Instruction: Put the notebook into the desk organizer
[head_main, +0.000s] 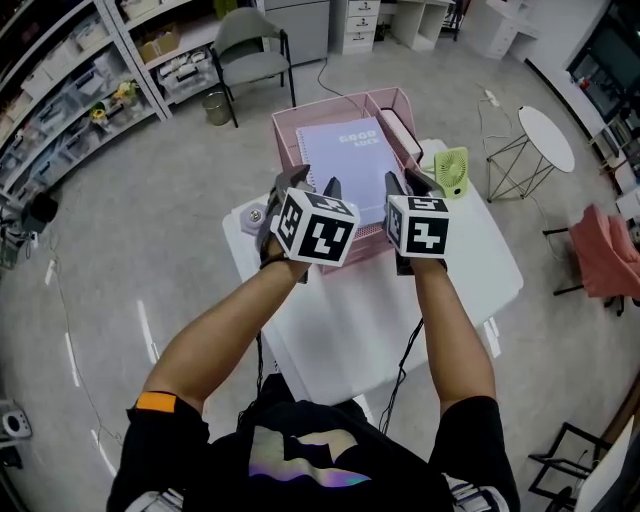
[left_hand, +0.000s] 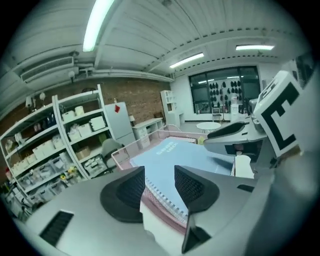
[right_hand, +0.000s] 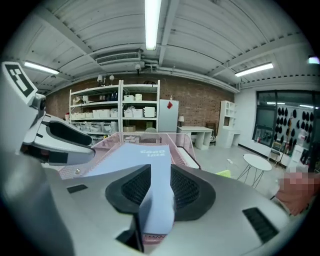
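Observation:
A light blue spiral notebook lies flat on top of the pink mesh desk organizer on the white table. My left gripper is at the notebook's near left edge. In the left gripper view the jaws stand apart, with the spiral binding between them and untouched. My right gripper is at the near right edge. In the right gripper view the notebook's corner lies between the jaws, which stand a little apart without pressing on it.
A small green fan stands on the table right of the organizer. A white item fills the organizer's right compartment. On the floor are a round side table, a grey chair, shelving and a pink-draped chair.

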